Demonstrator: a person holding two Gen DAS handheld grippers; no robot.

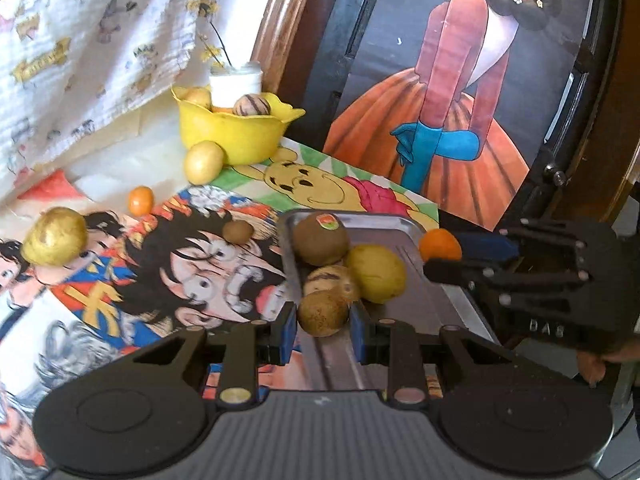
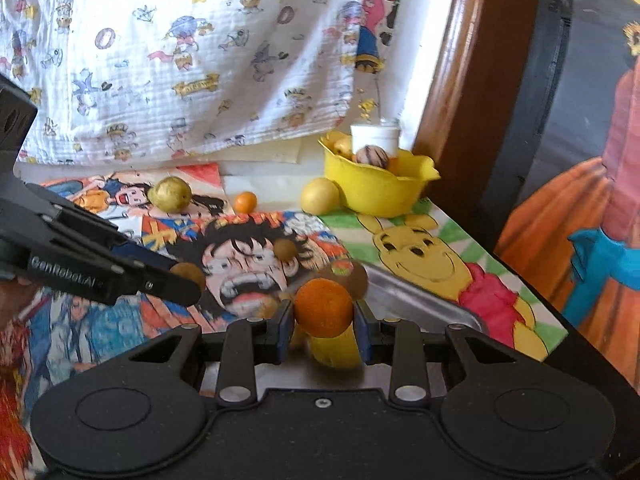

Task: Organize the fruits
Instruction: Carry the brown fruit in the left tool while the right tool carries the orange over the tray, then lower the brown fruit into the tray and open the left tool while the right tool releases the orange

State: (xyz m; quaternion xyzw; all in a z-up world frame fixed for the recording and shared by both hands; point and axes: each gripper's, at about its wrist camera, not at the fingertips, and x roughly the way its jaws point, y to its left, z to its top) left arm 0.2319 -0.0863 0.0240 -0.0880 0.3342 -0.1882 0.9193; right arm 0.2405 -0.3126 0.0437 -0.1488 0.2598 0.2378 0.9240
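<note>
My left gripper (image 1: 323, 322) is shut on a brown kiwi (image 1: 322, 313) at the near end of a metal tray (image 1: 384, 227). The tray holds a stickered kiwi (image 1: 320, 239), a yellow lemon (image 1: 376, 268) and a striped fruit (image 1: 330, 279). My right gripper (image 2: 323, 314) is shut on an orange (image 2: 323, 307) and holds it over the tray (image 2: 416, 296). That orange also shows in the left wrist view (image 1: 439, 245) at the tray's right rim, between the right gripper's fingers (image 1: 452, 271).
A yellow bowl (image 1: 232, 130) with fruit and a white cup stands at the back. Loose on the cartoon mats lie a yellow fruit (image 1: 203, 162), a small orange (image 1: 141, 200), a golden fruit (image 1: 54, 236) and a small kiwi (image 1: 237, 231). A dark frame and poster stand right.
</note>
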